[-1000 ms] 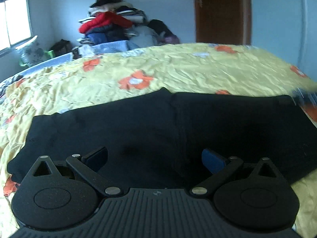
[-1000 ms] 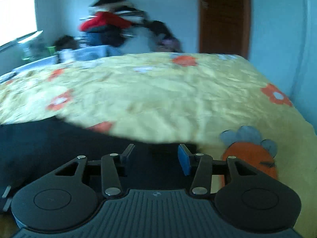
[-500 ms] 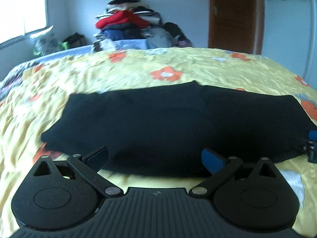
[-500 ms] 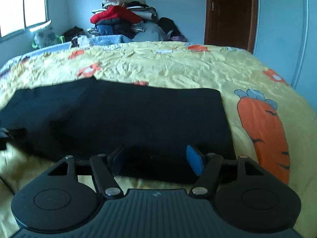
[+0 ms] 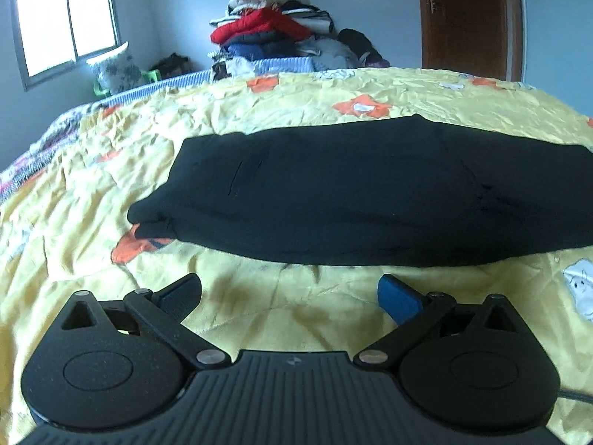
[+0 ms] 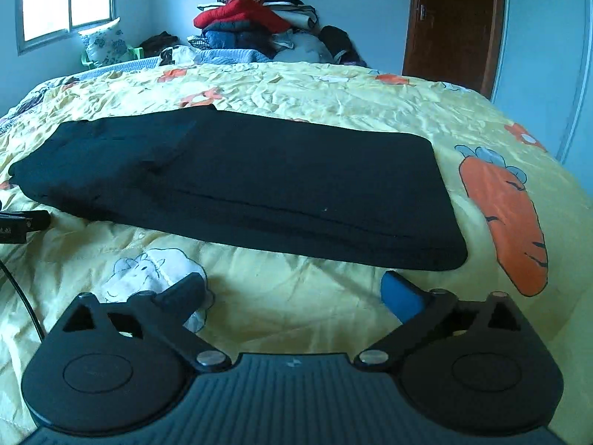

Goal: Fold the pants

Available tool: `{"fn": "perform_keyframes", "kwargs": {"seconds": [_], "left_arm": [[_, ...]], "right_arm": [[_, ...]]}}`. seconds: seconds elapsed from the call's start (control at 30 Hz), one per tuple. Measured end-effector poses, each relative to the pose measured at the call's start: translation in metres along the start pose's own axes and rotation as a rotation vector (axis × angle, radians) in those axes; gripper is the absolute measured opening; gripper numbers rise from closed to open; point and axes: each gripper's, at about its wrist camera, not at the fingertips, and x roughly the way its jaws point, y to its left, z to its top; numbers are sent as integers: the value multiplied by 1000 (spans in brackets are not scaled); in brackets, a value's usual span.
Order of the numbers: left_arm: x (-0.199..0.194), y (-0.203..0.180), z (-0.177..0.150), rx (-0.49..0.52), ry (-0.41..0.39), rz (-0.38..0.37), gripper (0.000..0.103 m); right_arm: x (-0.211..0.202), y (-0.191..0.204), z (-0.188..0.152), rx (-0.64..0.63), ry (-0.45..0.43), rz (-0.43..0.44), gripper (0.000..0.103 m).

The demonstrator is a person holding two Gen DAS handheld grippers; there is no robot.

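Observation:
Black pants (image 5: 363,193) lie folded lengthwise in a long flat band across the yellow bedspread (image 5: 259,111). The left wrist view takes in their left end, the right wrist view their squared right end (image 6: 259,185). My left gripper (image 5: 289,293) hovers over bare bedspread just short of the pants' near edge, open, nothing between its fingers. My right gripper (image 6: 292,291) is likewise short of the near edge by the right end, its jaws opening wide and holding nothing. The tip of the left gripper (image 6: 22,222) shows at the left edge of the right wrist view.
A tall pile of clothes (image 5: 274,37) sits beyond the bed's far edge. A window (image 5: 66,22) is at the far left, a brown door (image 5: 467,18) at the far right. The bedspread (image 6: 333,92) bears an orange carrot print (image 6: 507,215) right of the pants.
Both grippers drew back from the pants, which now lie flat beyond the fingertips. The right gripper's jaws widened from narrow to fully spread. The left gripper stayed open.

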Motion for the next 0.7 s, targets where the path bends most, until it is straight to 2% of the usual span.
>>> {"fn": "perform_keyframes", "kwargs": {"seconds": [0.33,0.43,0.47,0.53,0.6,0.63,0.7], "left_arm": [[2,3,-2,-28,4,-18,103],[2,5,-1,-39,8,-25,103],[2,5,-2,-42,9,-27,103],[3,5,-1,-48,11,-31,103],[3,5,-1,-51,12,-33,103],[3,5,-2,-52,12,-33,103],[3,5,-2,-53,13,-34,103]], "right_arm": [[-1,1,-2,-1,2,4,103],[-2,-4,8,-11,41,33,103],[-8,-7,13,8,9,15,103],[-34,-14,26,59,-130,-23,103],[-52,-19,36,101,-225,-22,103],[-55,-19,39,111,-244,-6,103],[-49,-15,36,99,-215,25,103]]}}
